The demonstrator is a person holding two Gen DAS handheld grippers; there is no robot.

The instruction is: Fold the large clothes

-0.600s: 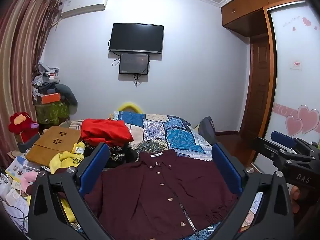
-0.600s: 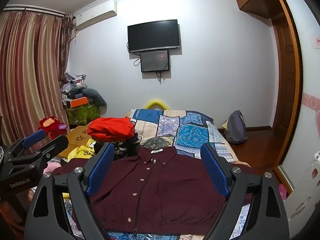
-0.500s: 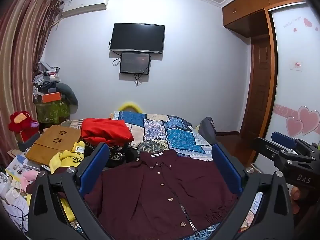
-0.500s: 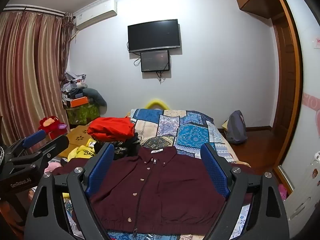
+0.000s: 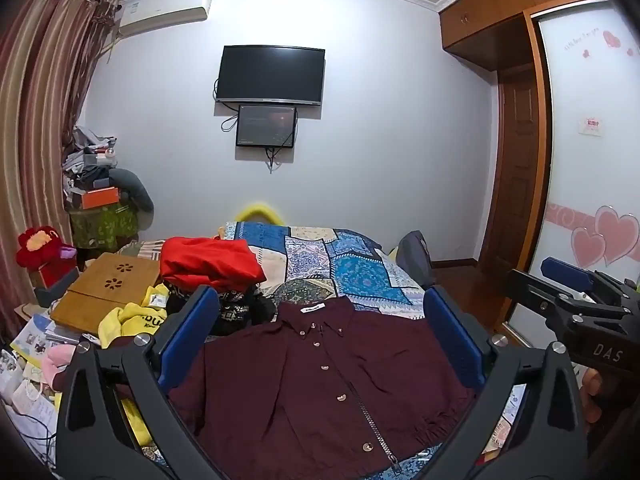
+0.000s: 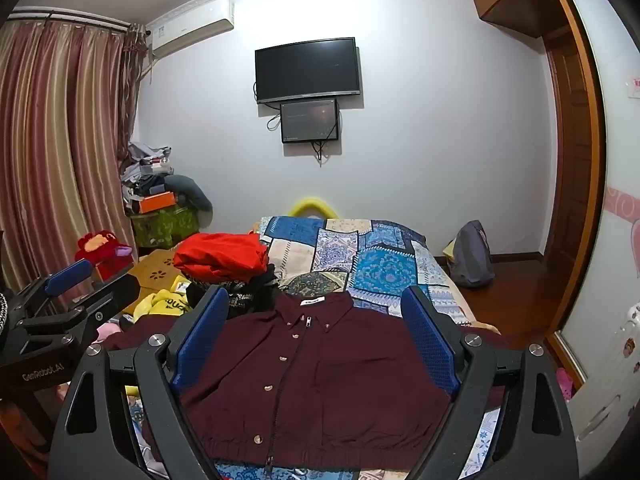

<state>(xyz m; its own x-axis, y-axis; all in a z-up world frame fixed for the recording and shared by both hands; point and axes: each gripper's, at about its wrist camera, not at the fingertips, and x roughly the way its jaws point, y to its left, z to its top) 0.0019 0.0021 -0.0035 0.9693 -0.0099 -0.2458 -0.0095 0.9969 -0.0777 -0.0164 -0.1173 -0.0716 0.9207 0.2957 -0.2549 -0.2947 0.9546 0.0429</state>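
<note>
A: As the left wrist view has it, where is the shirt [image 5: 320, 380]?

B: Spread flat on the bed [image 5: 360, 276], at the near edge, front side up. Collar toward the far end, hem nearest the camera. It is buttoned, with a zipper running down the lower front.

A: And the left gripper [image 5: 320, 344]?

B: Spread wide, holding nothing. Its blue pads frame the shirt, one over each shoulder. Whether it touches the cloth, I cannot tell.

A: Anything else in that view?

B: A red garment [image 5: 210, 262] sits on a heap near the bed's left edge, beyond the shirt's left shoulder. A yellow garment [image 5: 136, 316] lies beside it, and a wooden tray [image 5: 108, 292] further left. The right gripper [image 5: 568, 292] shows at the right side of the frame, off the bed's right edge.

A: Now the right wrist view.

B: Same shirt [image 6: 316, 376], seen more squarely, its elastic hem along the near edge of the bed [image 6: 380, 264]. The right gripper [image 6: 316, 340] is also spread wide with nothing between the pads, framing the shirt's body.

A: The left one?

B: The left gripper [image 6: 76, 292] is at the left side, beside the bed's left edge, apart from the shirt. The red garment [image 6: 222, 254] lies beyond the left shoulder, with a TV [image 6: 306, 70] on the far wall.
</note>
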